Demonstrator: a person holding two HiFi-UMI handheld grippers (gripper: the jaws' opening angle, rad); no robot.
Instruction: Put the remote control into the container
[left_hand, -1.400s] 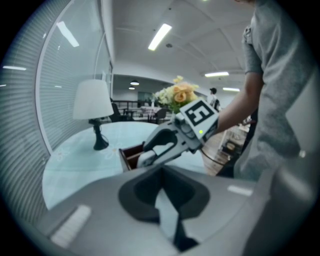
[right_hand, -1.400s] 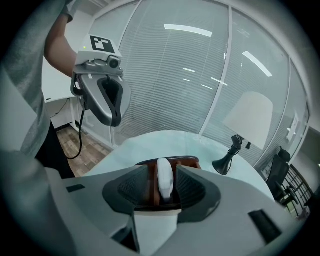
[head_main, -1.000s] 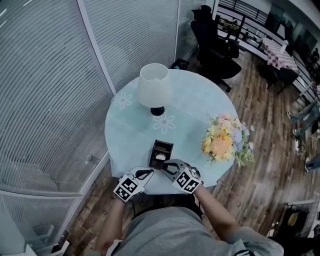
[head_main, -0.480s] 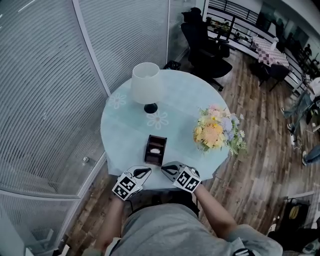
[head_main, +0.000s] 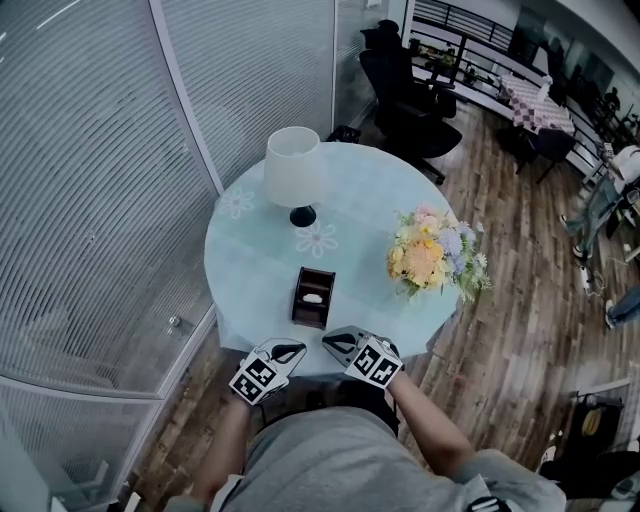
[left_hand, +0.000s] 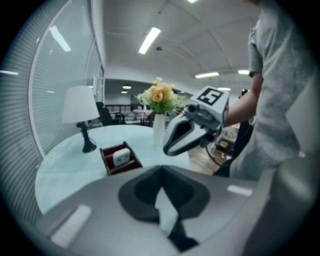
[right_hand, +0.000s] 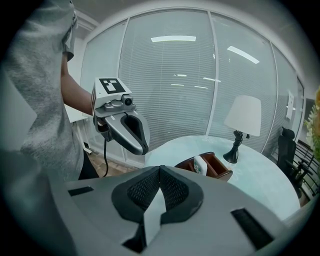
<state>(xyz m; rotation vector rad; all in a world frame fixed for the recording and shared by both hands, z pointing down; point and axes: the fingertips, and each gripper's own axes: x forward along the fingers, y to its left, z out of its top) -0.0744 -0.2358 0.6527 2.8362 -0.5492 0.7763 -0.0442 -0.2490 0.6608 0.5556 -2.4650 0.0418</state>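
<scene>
A white remote control (head_main: 313, 298) lies inside the dark brown wooden container (head_main: 312, 283) on the round pale-blue table (head_main: 260, 270). The left gripper view also shows the remote (left_hand: 120, 157) in the container (left_hand: 111, 165), and so does the right gripper view, remote (right_hand: 200, 164) in container (right_hand: 216, 169). My left gripper (head_main: 290, 351) hangs shut and empty at the table's front edge. My right gripper (head_main: 334, 338) is just right of it, also shut and empty, a short way in front of the container. Each gripper faces the other: the right gripper (left_hand: 192, 132) and the left gripper (right_hand: 125, 126).
A white-shaded lamp (head_main: 293, 170) stands at the table's back left. A bouquet in a vase (head_main: 432, 256) is at its right. Glass walls with blinds (head_main: 90, 180) run along the left. Black office chairs (head_main: 410, 90) stand beyond the table on a wooden floor.
The head view has shifted slightly. Both grippers stay by the table's front edge, and the remote stays in the container.
</scene>
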